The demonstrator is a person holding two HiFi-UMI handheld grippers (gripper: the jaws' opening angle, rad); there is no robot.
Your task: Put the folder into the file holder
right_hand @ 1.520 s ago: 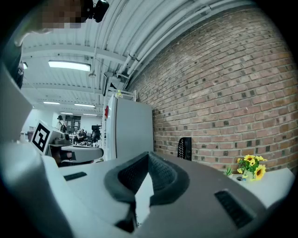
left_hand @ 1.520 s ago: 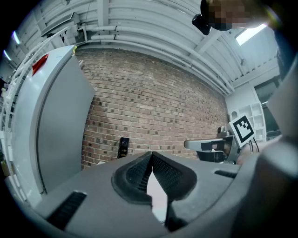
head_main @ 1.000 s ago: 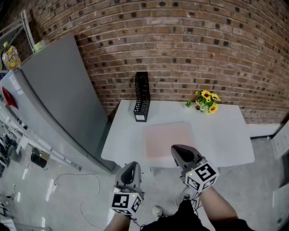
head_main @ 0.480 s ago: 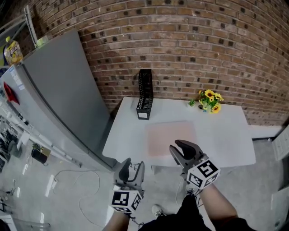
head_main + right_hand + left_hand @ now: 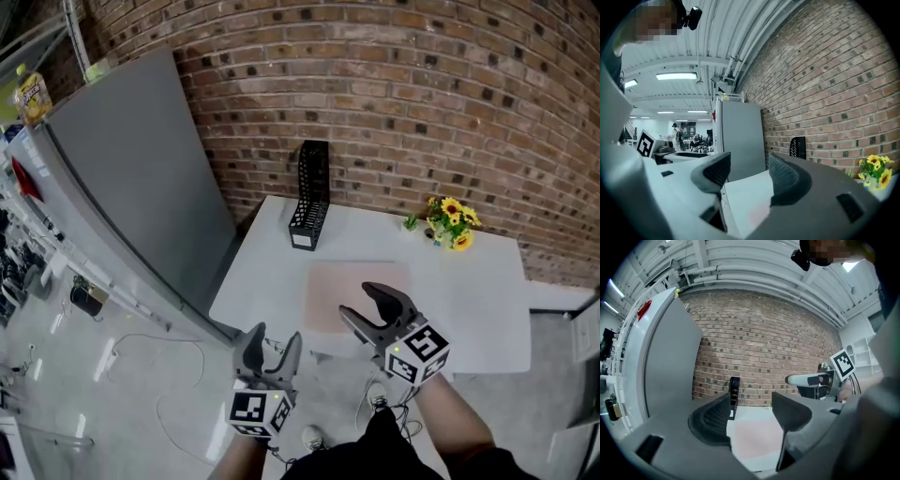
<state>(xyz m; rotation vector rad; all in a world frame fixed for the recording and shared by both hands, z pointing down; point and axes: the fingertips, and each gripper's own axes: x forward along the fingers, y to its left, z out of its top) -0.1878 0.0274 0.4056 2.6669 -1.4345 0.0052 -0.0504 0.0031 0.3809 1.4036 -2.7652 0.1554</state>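
Your left gripper [image 5: 750, 414] has just been opening its jaws. They stand wide with nothing gripped, and through the gap the pale pink flat folder [image 5: 757, 439] lies ahead on the white table [image 5: 469, 291]. Your right gripper [image 5: 743, 174] has likewise been opening, jaws apart and empty. In the head view it sits over the folder's near edge, while the left hangs off the table's near left corner. The black mesh file holder [image 5: 311, 195] stands upright at the far left, well apart from the folder, before the brick wall [image 5: 394, 103].
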